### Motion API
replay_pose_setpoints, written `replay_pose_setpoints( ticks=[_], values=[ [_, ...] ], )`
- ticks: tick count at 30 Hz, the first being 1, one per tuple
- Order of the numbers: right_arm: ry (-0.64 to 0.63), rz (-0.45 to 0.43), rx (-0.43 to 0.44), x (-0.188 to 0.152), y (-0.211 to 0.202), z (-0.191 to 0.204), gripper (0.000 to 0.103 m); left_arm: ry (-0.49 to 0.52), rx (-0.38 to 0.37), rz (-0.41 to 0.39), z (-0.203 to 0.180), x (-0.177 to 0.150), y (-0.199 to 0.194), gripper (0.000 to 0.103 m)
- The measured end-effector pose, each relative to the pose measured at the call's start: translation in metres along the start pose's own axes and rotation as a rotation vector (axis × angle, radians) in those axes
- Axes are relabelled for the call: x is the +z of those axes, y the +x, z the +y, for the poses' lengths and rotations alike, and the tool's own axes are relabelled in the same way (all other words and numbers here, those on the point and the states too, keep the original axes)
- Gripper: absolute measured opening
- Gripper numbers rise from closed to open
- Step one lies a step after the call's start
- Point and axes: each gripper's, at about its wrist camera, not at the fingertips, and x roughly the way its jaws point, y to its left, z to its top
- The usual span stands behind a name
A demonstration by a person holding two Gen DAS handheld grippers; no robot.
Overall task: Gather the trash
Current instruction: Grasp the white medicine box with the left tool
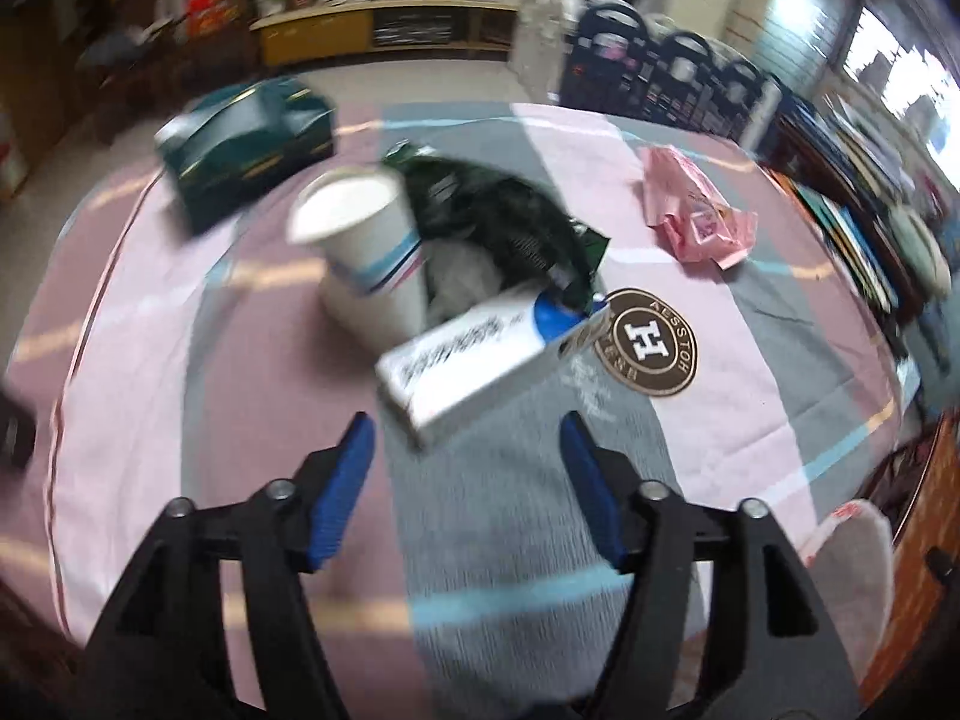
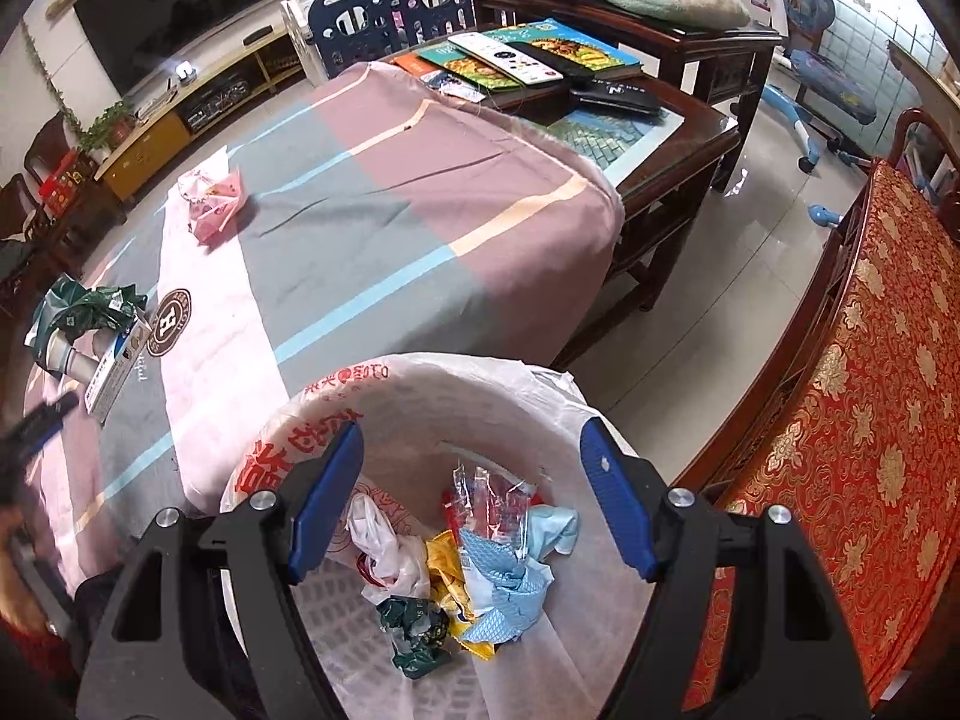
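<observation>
My left gripper (image 1: 467, 438) is open and empty, just short of a white and blue carton (image 1: 480, 354) lying on the striped tablecloth (image 1: 240, 360). Behind the carton stand a white paper cup (image 1: 366, 246) and a crumpled dark green wrapper (image 1: 492, 210). A pink wrapper (image 1: 696, 210) lies far right. My right gripper (image 2: 474, 450) is open and empty above the lined trash bin (image 2: 600, 420), which holds several crumpled wrappers (image 2: 468, 558). The right wrist view also shows the carton (image 2: 114, 372), green wrapper (image 2: 90, 306) and pink wrapper (image 2: 210, 198).
A dark green box (image 1: 246, 150) sits at the table's far left. A round brown logo patch (image 1: 651, 342) is on the cloth. A wooden side table (image 2: 660, 102) with books and remotes stands beyond, and a red patterned seat (image 2: 870, 408) is right of the bin.
</observation>
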Motion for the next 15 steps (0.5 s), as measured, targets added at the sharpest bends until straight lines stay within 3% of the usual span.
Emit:
replay_pose_setpoints(
  ticks=[4, 7, 9, 12, 15],
  values=[
    [0.007, 0.036, -0.026, -0.004, 0.009, -0.006, 0.073, 0.057, -0.008, 0.073, -0.002, 0.027, 0.037, 0.082],
    [0.015, 0.065, -0.035, -0.006, 0.018, -0.008, 0.073, 0.046, -0.056, 0.135, 0.004, 0.034, 0.058, 0.085],
    [0.009, 0.076, -0.037, -0.007, 0.021, -0.007, 0.073, 0.068, -0.045, 0.141, 0.004, 0.035, 0.064, 0.084],
    [-0.006, 0.086, -0.039, -0.007, 0.027, -0.001, 0.074, 0.091, -0.062, 0.147, 0.004, 0.029, 0.063, 0.066],
    [-0.014, 0.092, -0.031, -0.006, 0.030, 0.006, 0.073, 0.052, -0.136, 0.141, 0.009, 0.024, 0.052, 0.040]
  ],
)
